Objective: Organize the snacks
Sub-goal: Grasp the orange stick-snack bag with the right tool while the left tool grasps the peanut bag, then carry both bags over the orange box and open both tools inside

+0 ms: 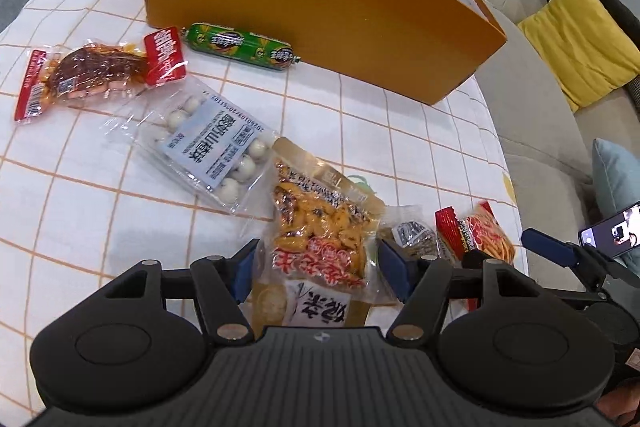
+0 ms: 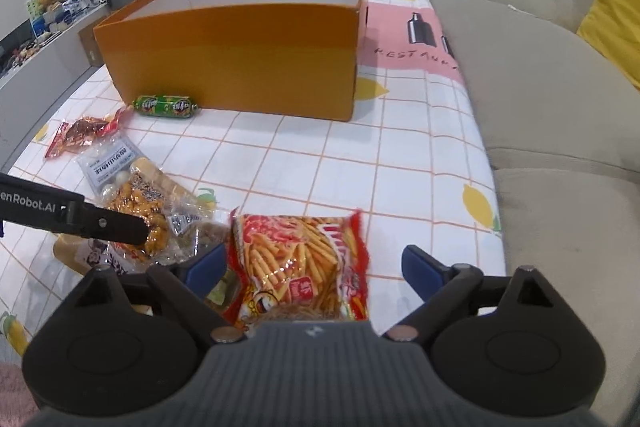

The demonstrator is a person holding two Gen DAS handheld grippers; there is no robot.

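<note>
Grid tablecloth (image 2: 360, 163), sofa (image 2: 540, 107) right, orange box (image 2: 240, 67) far, top open for snacks. Left gripper (image 1: 318, 267) jaws spread, straddling yellow nut pouch (image 1: 320, 223), lined up to pinch. Right gripper (image 2: 312, 267) jaws wide, red fries bag (image 2: 300, 259) between, not gripped. Green sausage (image 2: 166, 106) touching box wall, meat pack (image 1: 100, 75) and candy bag (image 1: 204, 143) loose at left

Both my views are evenly and brightly lit from overhead, with only soft, short shadows under the packets and along the foot of the orange box (image 2: 236, 63). The clear wrappers throw small patches of glare. My fisheye lenses bow the grid cloth (image 1: 80, 195) and darken the corners. Close to the lens my jaws look soft, and far background detail smears.
</note>
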